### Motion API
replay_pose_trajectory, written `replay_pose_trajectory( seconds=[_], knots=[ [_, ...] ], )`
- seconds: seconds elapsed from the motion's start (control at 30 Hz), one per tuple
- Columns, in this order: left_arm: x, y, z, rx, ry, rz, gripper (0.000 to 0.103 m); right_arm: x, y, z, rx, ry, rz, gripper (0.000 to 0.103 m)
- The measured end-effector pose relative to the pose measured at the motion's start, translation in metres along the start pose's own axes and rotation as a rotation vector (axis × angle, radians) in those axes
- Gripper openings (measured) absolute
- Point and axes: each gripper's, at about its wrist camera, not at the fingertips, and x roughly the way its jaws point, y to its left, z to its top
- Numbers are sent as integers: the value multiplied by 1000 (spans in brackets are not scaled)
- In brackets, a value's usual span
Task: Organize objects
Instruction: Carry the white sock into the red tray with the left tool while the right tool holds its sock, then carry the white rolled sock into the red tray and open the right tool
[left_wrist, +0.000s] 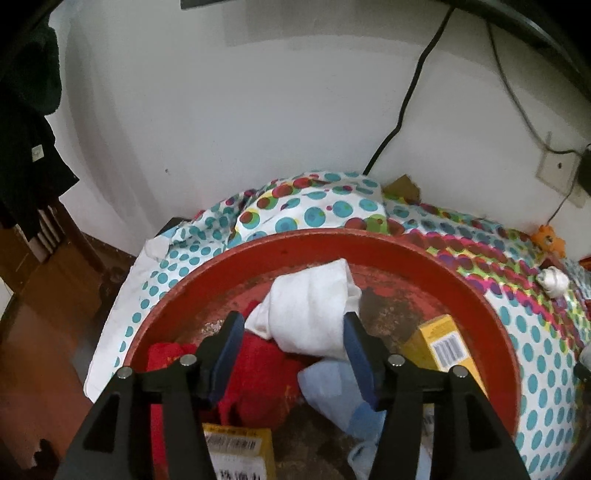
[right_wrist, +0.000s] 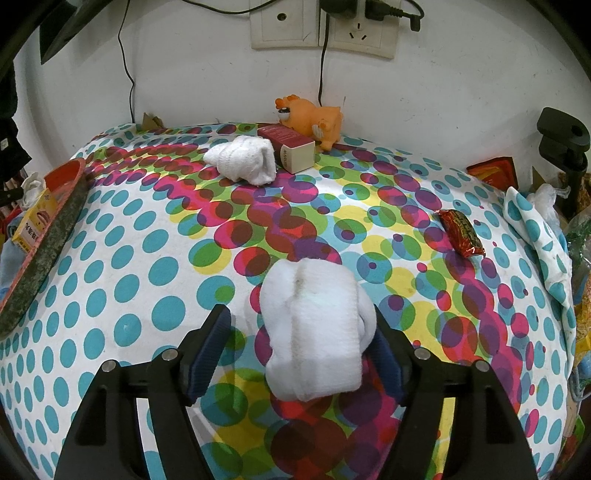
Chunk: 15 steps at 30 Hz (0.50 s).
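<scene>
At the left edge of the dotted bedspread (right_wrist: 122, 266) sits the red basin (left_wrist: 221, 266), over which the left gripper (left_wrist: 291, 354) hangs with its jaws spread wide, a rolled white sock (left_wrist: 314, 306) lying loose between them among a red cloth (left_wrist: 258, 365) and yellow boxes (left_wrist: 443, 343). Toward the middle, the right gripper (right_wrist: 303, 347) is also parted, straddling a white sock bundle (right_wrist: 314, 328) that touches only its right finger. Near the far edge lie another white sock (right_wrist: 245, 162), a maroon box (right_wrist: 291, 147) and an orange toy (right_wrist: 314, 118); a red wrapped snack (right_wrist: 461, 232) lies toward the right edge.

Sock roll (right_wrist: 314, 328) on spotted cloth (right_wrist: 129, 280), second roll (right_wrist: 243, 162) behind beside box (right_wrist: 291, 149), basin (right_wrist: 55, 225) left.
</scene>
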Motion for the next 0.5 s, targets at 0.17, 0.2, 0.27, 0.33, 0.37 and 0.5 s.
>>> replay_pose_trajectory(
  seconds=[0.17,0.2,0.27,0.33,0.37,0.5],
  knots=[
    [-30,2,-22,-4,-52,-1,56,0,0,0,-1,0,-1,70],
    [-37,1,-28,1,-64,11,56,0,1,0,-1,0,0,70],
    [-52,2,-42,-3,-81,35,56,0,1,0,0,0,0,70],
    [-66,3,-57,-9,-97,4,56,0,0,0,-1,0,0,70],
    [-72,3,-65,-8,-98,-4,56,0,0,0,-1,0,0,70],
    [-93,-2,-92,29,-124,-23,56,0,1,0,-4,-1,-1,67]
  ],
)
